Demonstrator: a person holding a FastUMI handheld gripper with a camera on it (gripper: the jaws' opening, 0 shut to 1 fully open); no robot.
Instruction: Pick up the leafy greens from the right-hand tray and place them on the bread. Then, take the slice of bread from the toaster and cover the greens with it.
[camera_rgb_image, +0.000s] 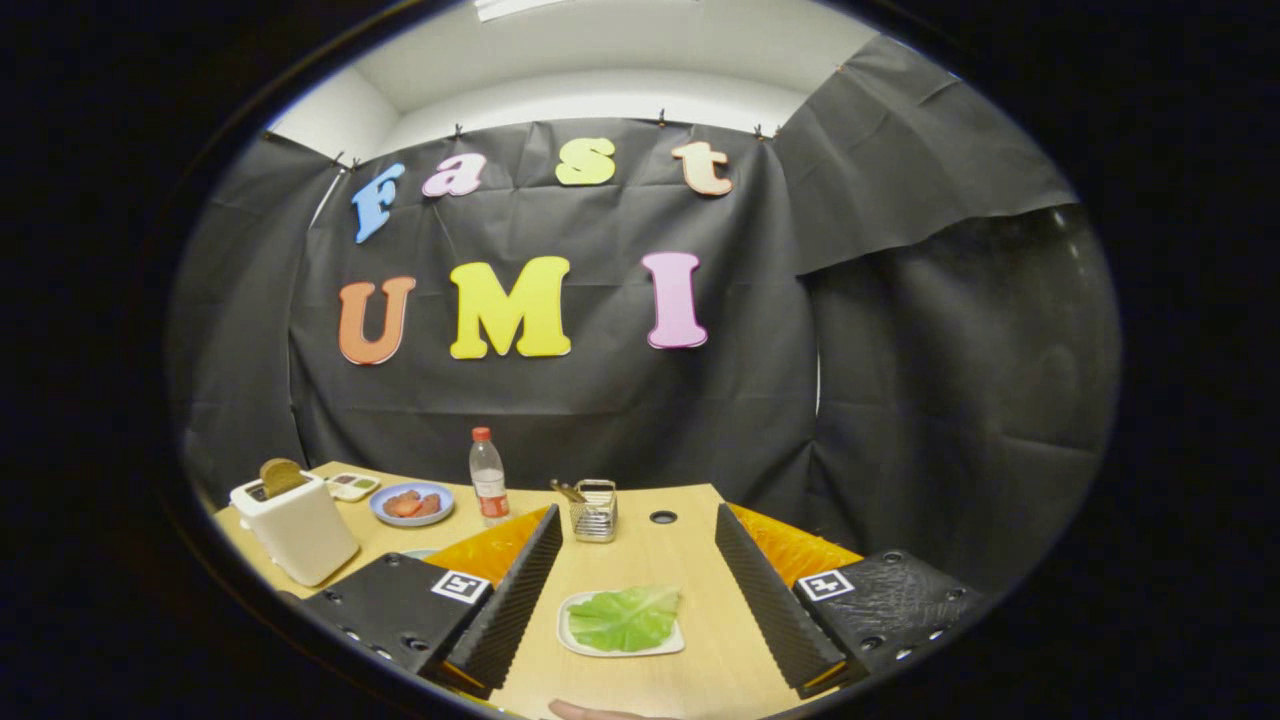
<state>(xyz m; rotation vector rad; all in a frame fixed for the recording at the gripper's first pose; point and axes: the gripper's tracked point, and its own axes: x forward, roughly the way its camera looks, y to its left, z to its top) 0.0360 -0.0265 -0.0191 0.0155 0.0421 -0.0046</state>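
Pale wood-look table (655, 560), wire-mesh metal basket (594, 511), ribbed tool (640, 600) fingers spread wide.

Food on the blue plate (411, 503) too small to identify.

Leafy greens (624, 617) lie on a tray (570, 632) on the desk (660, 560), between the claw's (640, 600) spread fingers. Beyond stands a wire holder (594, 511); left of it a bottle (488, 477), a plate (412, 503), then the toaster (297, 527) holding bread (281, 476).
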